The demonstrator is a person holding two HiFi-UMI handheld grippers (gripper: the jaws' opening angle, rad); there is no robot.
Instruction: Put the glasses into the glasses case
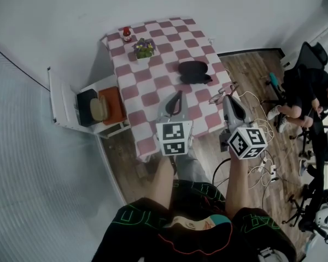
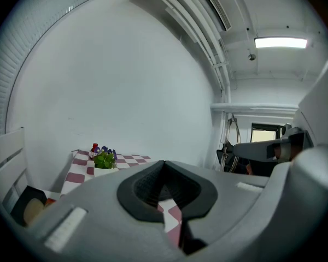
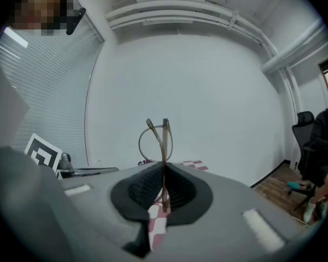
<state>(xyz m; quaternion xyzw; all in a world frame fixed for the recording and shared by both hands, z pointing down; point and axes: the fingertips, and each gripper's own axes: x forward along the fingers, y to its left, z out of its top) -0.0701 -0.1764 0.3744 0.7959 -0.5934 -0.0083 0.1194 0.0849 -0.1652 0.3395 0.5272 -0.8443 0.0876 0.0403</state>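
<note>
The big table has a pink and white checked cloth on it. The black glasses case lies on the cloth, on the side of the table away from the person. It is too small here to tell if its lid is up.

A little plant pot stands to the left of the case and a bit further back. It is well apart from the case, so it is not in the way.

The left gripper hangs over the cloth, nearer the person than the case and a little to its left. Its jaws are closed with only a thin crack between them, and there is nothing in them. I think it waits there so it can help with the case, maybe to hold it steady.

The right gripper is on the near right side of the case, by the table edge. Its jaws are pinched tight on the glasses. It holds them low by a thin part of the frame, so one round lens ring stands up above the jaws.

In the head view the glasses stick out from the tip of the right gripper, toward the case but not touching it. So the glasses are up in the air and not yet in the case. They look thin and light, so the next move needs a soft, slow carry.
</note>
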